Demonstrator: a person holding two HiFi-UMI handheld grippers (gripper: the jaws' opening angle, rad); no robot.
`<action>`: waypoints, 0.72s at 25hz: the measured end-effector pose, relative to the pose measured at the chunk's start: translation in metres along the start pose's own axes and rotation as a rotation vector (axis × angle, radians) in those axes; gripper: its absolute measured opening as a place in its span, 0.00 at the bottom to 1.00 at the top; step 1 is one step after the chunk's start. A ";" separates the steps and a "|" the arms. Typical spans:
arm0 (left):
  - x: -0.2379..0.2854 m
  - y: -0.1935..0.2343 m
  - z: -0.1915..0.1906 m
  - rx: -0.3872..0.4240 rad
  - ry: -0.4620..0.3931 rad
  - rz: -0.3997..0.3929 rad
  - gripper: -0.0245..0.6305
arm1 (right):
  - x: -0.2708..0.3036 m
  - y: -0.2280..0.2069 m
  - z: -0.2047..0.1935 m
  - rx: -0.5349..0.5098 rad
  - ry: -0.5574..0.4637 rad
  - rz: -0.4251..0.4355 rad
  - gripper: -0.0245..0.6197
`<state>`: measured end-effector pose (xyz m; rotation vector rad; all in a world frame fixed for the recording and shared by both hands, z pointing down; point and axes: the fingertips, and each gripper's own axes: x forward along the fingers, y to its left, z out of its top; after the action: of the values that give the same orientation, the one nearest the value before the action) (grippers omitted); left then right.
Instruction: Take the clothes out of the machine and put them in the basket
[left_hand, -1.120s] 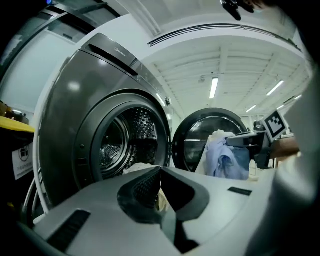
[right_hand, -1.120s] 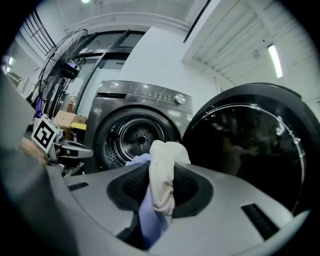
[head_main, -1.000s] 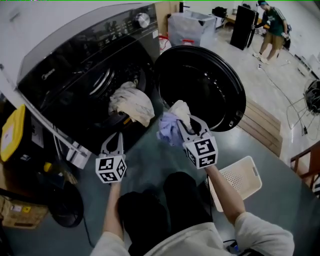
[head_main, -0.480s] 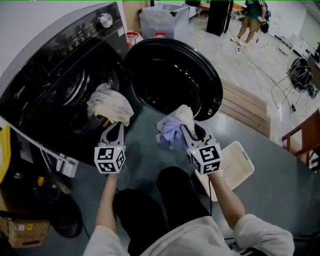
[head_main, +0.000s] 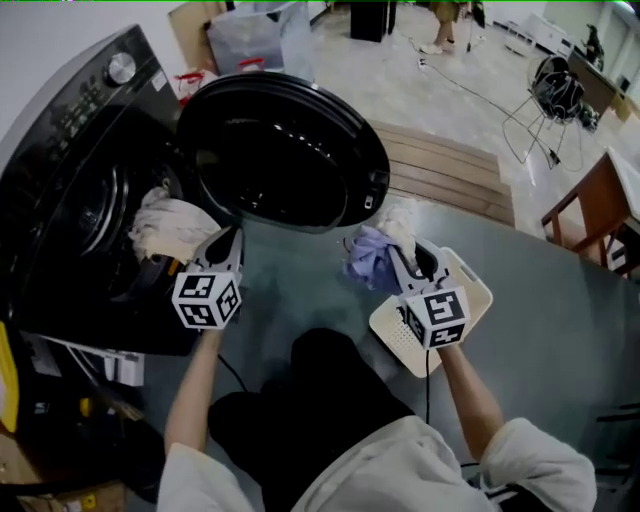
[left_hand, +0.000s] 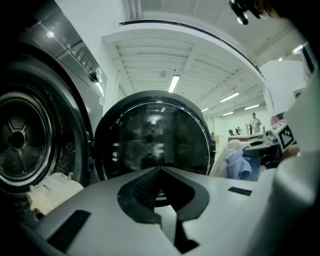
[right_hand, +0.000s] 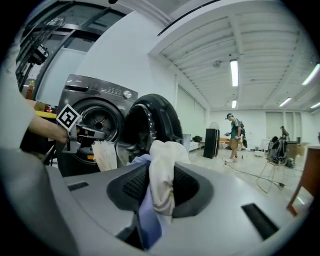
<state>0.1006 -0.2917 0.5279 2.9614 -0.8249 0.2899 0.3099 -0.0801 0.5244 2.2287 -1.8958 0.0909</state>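
Note:
The black washing machine (head_main: 70, 150) stands at the left with its round door (head_main: 285, 150) swung open. A cream cloth (head_main: 170, 222) hangs out of the drum's mouth; it also shows in the left gripper view (left_hand: 50, 187). My left gripper (head_main: 232, 236) is just right of that cloth, shut and empty (left_hand: 160, 172). My right gripper (head_main: 405, 255) is shut on a bundle of lavender and cream clothes (head_main: 375, 255), which sticks up between its jaws (right_hand: 162, 170). The bundle hangs over the near-left part of the cream plastic basket (head_main: 480, 285) on the floor.
Wooden planks (head_main: 440, 170) lie on the floor behind the basket. A wooden frame (head_main: 590, 200) stands at the right and a wire fan (head_main: 560, 85) at the top right. A clear plastic bin (head_main: 255, 35) stands behind the door. A person (right_hand: 233, 135) stands far off.
My right gripper has carried the clothes bundle from in front of the door to over the basket. My left gripper has also shifted right, staying by the drum's mouth.

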 end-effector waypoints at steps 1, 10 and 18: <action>0.008 -0.006 0.001 -0.022 0.003 -0.022 0.07 | -0.007 -0.009 0.000 0.004 0.000 -0.027 0.23; 0.059 -0.090 0.015 0.031 0.012 -0.196 0.07 | -0.073 -0.082 -0.010 0.014 0.025 -0.229 0.23; 0.093 -0.163 0.000 0.076 0.050 -0.333 0.07 | -0.126 -0.130 -0.040 0.034 0.086 -0.378 0.23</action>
<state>0.2627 -0.1997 0.5452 3.0779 -0.3113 0.3806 0.4198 0.0692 0.5246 2.5165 -1.4112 0.1557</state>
